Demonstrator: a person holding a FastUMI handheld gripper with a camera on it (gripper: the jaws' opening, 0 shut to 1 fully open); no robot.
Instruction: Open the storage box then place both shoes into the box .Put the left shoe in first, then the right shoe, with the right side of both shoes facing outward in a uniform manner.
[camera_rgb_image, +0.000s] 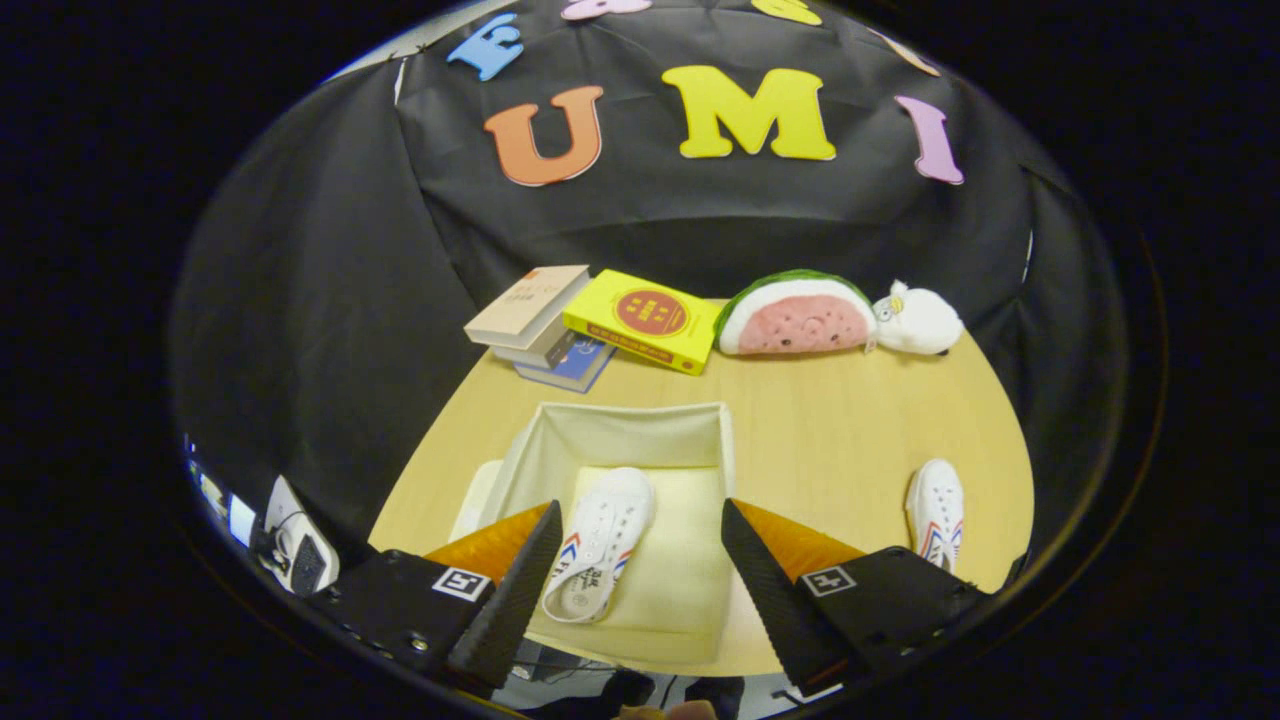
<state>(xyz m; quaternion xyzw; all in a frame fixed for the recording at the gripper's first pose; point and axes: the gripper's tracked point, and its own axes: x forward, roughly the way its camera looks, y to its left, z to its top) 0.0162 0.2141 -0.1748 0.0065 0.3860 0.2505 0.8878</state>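
While one white shoe (600, 540) is lying inside the open storage box (625, 430), the hand-held gripper (640, 560) is being held above it with fingers spread wide and empty, apparently freed for the second shoe (937, 512) waiting on the table (830, 420).

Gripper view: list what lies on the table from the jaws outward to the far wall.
Shoe in the storage box, between the open jaws of the gripper → storage box's far wall → yellow book → black cloth wall.
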